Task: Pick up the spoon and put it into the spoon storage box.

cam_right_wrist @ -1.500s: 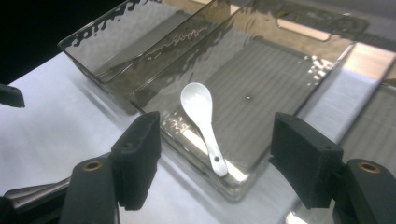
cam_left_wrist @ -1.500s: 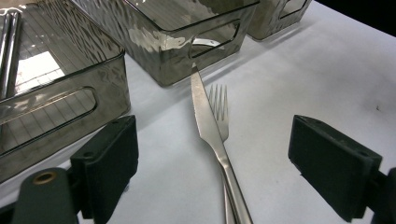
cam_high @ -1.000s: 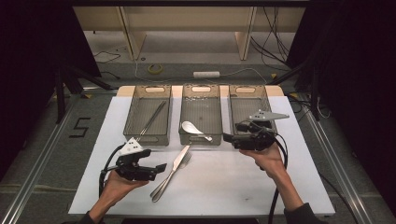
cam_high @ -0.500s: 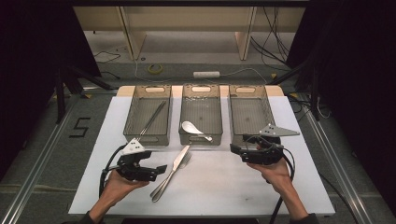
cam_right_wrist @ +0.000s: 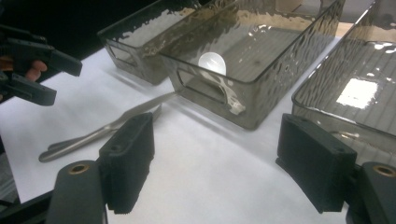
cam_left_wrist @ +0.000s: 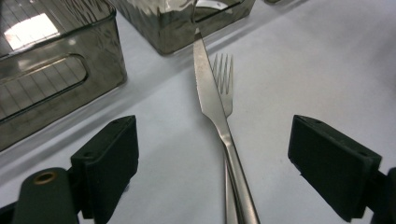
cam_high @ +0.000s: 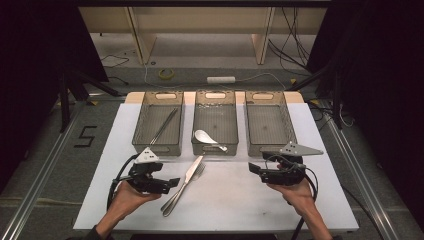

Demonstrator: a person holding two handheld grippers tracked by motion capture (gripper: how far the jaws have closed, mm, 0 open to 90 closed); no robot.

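— Knife (cam_high: pixel 186 176) and fork (cam_high: pixel 192 176) lie together on the white table (cam_high: pixel 235 200), just in front of the middle tray (cam_high: pixel 215 97), the knife laid over the fork. Which hand is nearer?

— The left gripper (cam_high: pixel 172 183), clearly. Its jaws stand wide with nothing between them, and in the left gripper view the knife (cam_left_wrist: pixel 215 112) runs straight up the gap, handle toward the camera, blade tip toward the trays. The fork (cam_left_wrist: pixel 224 84) peeks out beside the blade.

— And the long axis on the table?

— Slanted: handles low and to the person's left, tips up toward the middle tray, where a white spoon (cam_high: pixel 206 137) already lies. The left tray (cam_high: pixel 159 97) holds what look like chopsticks (cam_high: pixel 164 126), though they are thin and I would not swear to it.

— The right gripper (cam_high: pixel 254 169)?

— Well apart to the right, in front of the right tray (cam_high: pixel 266 97), pointing left toward the cutlery. Its jaws gape and have just been opening further, holding nothing. I judge the left makes the pick.
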